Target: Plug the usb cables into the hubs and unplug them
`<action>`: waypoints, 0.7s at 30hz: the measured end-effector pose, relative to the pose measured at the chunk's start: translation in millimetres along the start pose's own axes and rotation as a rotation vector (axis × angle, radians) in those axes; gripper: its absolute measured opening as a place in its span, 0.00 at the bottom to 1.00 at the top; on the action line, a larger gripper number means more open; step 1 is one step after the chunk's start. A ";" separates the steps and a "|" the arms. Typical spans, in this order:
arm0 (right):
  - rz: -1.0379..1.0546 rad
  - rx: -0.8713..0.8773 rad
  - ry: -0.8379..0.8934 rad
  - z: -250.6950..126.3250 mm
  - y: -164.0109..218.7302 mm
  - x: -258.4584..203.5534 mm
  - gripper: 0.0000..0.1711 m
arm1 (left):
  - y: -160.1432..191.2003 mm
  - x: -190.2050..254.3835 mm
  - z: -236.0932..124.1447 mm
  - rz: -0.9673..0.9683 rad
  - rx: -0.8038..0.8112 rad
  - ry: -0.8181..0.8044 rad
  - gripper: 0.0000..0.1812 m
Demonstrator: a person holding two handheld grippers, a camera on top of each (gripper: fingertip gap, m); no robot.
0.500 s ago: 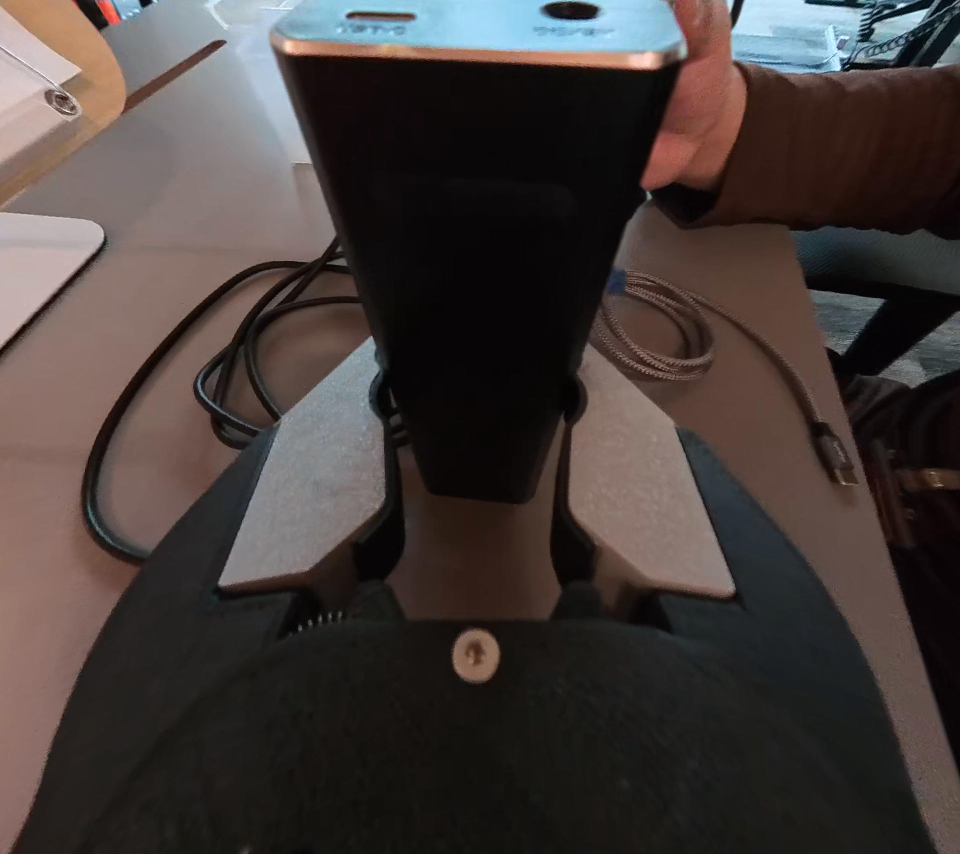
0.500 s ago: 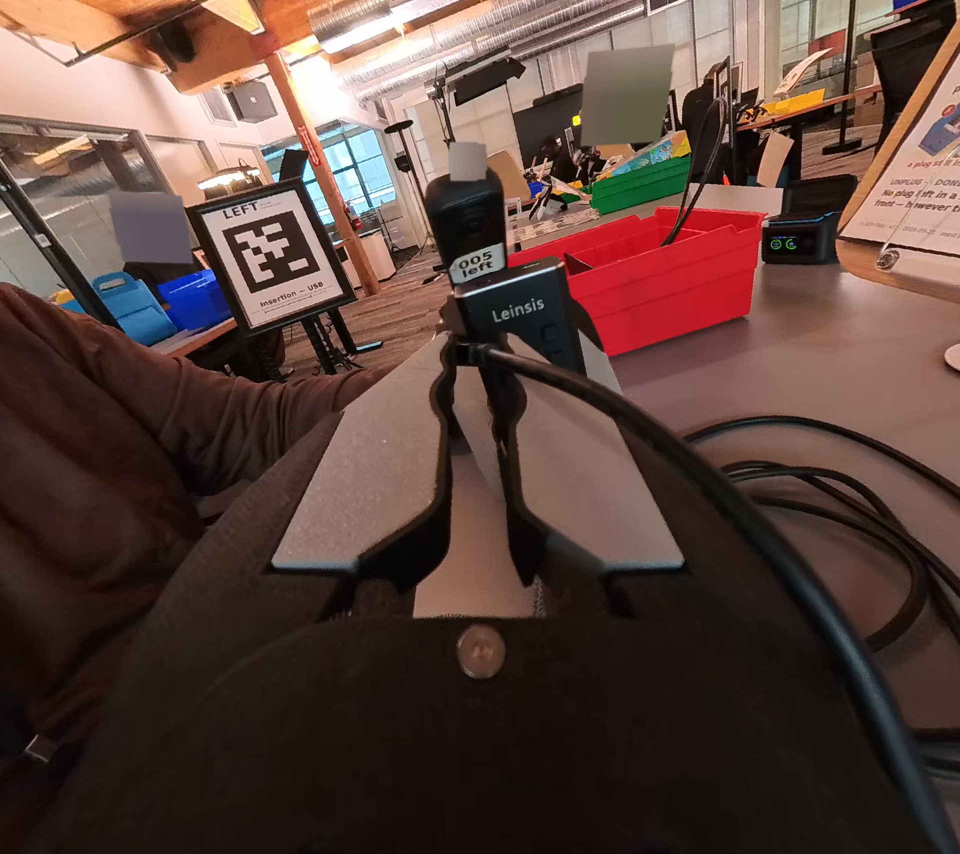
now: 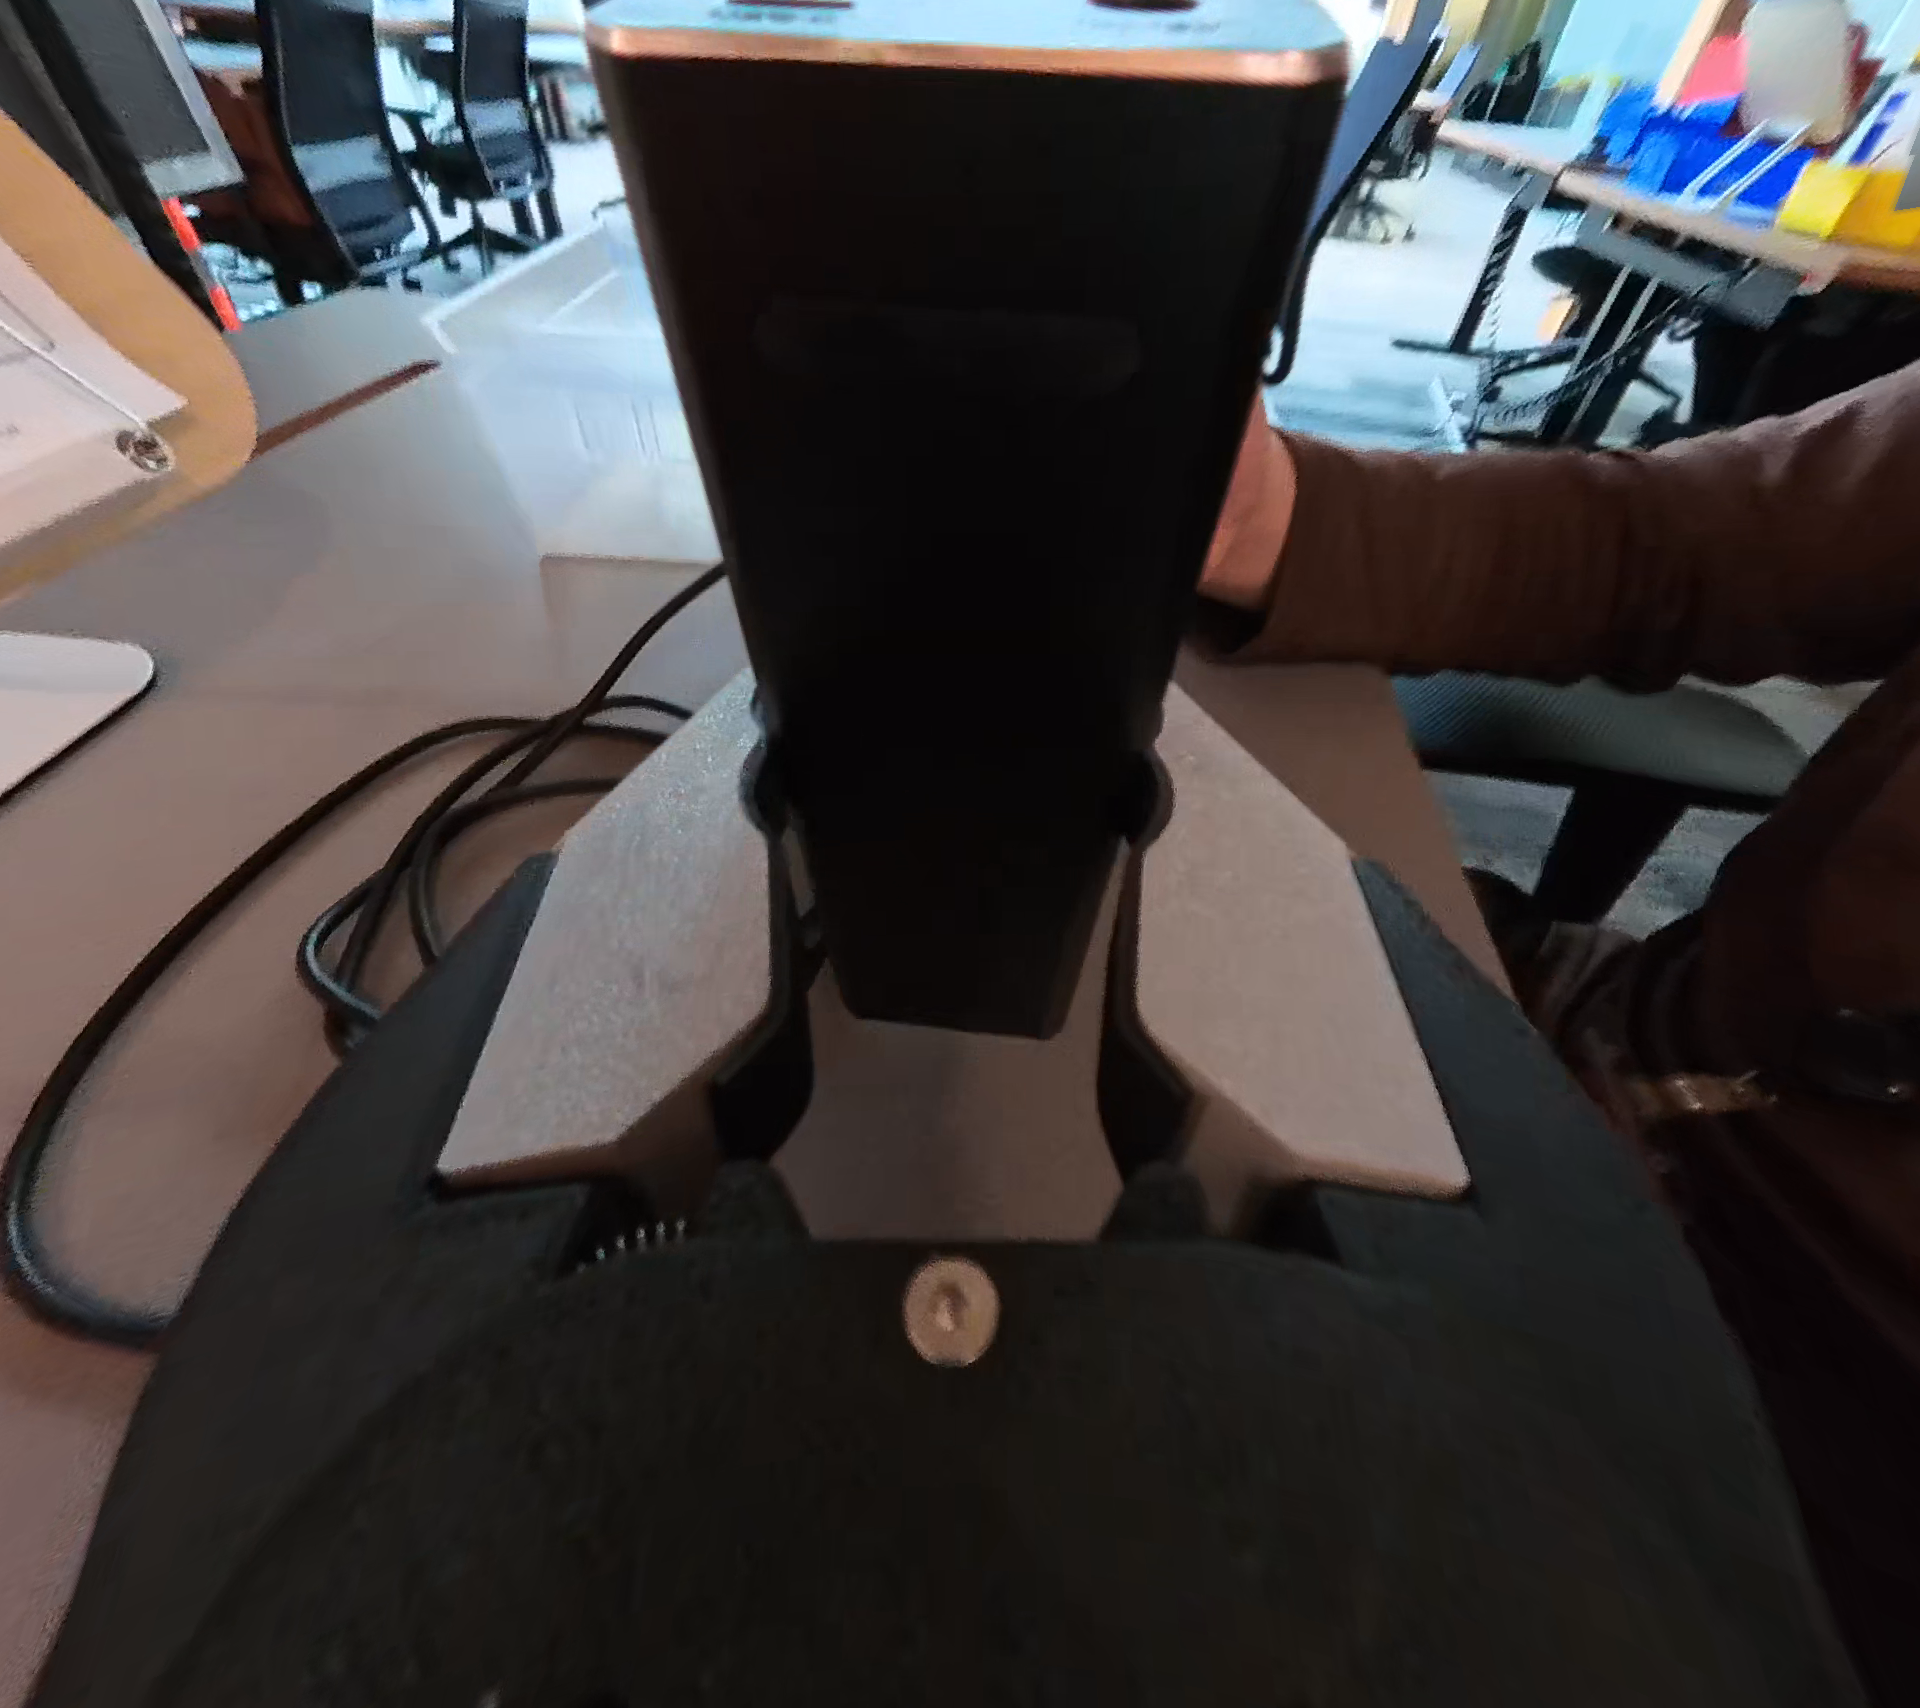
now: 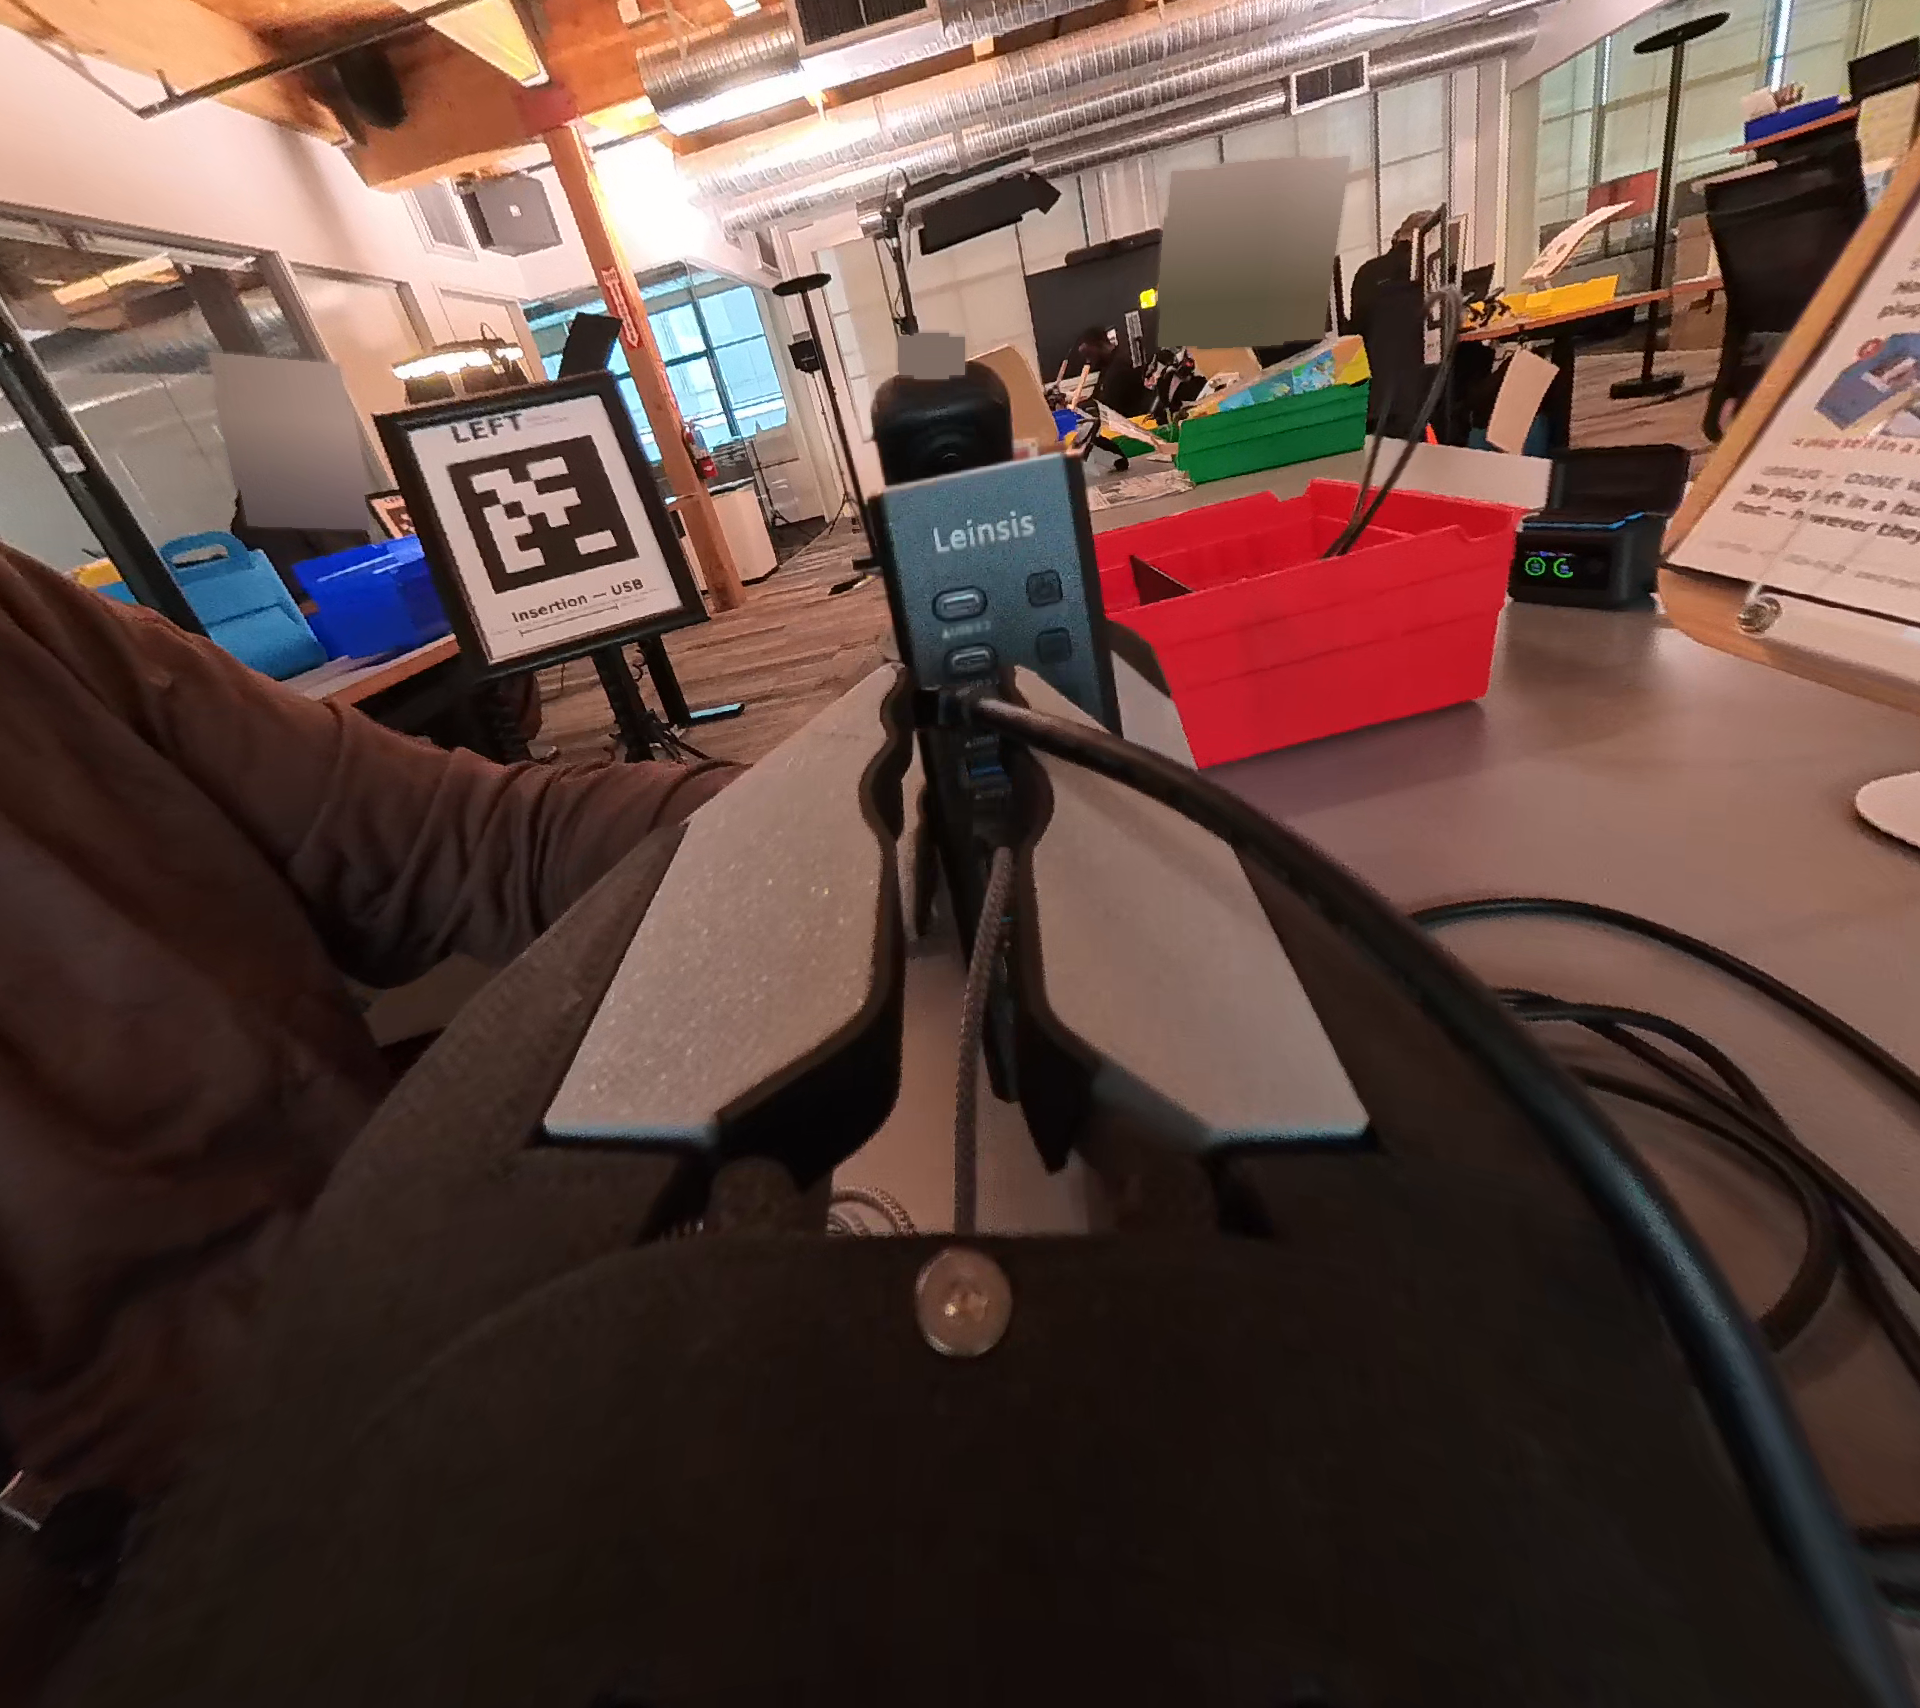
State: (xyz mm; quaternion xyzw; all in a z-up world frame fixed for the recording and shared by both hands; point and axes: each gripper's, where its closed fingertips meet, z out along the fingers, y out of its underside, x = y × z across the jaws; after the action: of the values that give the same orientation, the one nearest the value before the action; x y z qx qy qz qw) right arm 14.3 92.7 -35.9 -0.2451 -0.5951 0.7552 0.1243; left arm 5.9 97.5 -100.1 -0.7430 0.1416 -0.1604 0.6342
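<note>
My left gripper [image 3: 956, 785] is shut on the lower part of a black USB hub [image 3: 956, 411] and holds it upright above the table. Its metal end face with two sockets points up. In the right wrist view the hub's grey port face [image 4: 987, 557] faces me. My right gripper [image 4: 966, 723] is closed narrowly on the plug of a black cable [image 4: 1299, 869], at a port below the two upper ones. I cannot tell whether the plug is seated. A braided cable [image 4: 975, 993] hangs between the right jaws.
Coils of black cable [image 3: 416, 827] lie on the grey table [image 3: 312, 619]. A red bin [image 4: 1299, 619], a small black device [image 4: 1579, 557] and a wooden sign board [image 4: 1818, 453] stand at the back right. A clear bin [image 3: 582, 411] sits behind the hub. A brown sleeve [image 3: 1558, 557] reaches in from the right. One gripper's finger ends stand about 6 cm off the other's.
The left gripper has raised and tilted the hub, so more of the room shows. The right gripper now sits lower on the hub's face, uncovering more ports. The braided cable has come between its jaws.
</note>
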 end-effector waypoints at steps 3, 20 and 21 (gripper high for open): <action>-0.049 -0.007 0.011 4.8 1.0 -5.1 0.07 | -5.7 2.5 -1.1 0.010 0.049 0.007 0.36; -0.304 0.043 0.154 15.4 -6.0 -7.9 0.07 | -23.9 14.3 -2.5 -0.017 0.176 0.082 0.36; -0.309 0.048 0.154 16.3 -6.1 -8.1 0.07 | -24.4 15.2 -2.1 -0.016 0.178 0.084 0.36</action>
State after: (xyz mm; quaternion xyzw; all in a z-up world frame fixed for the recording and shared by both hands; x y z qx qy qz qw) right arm 12.2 76.8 -25.4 -0.2049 -0.5962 0.7200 0.2902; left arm 19.1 93.1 -74.8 -0.6774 0.1475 -0.2083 0.6899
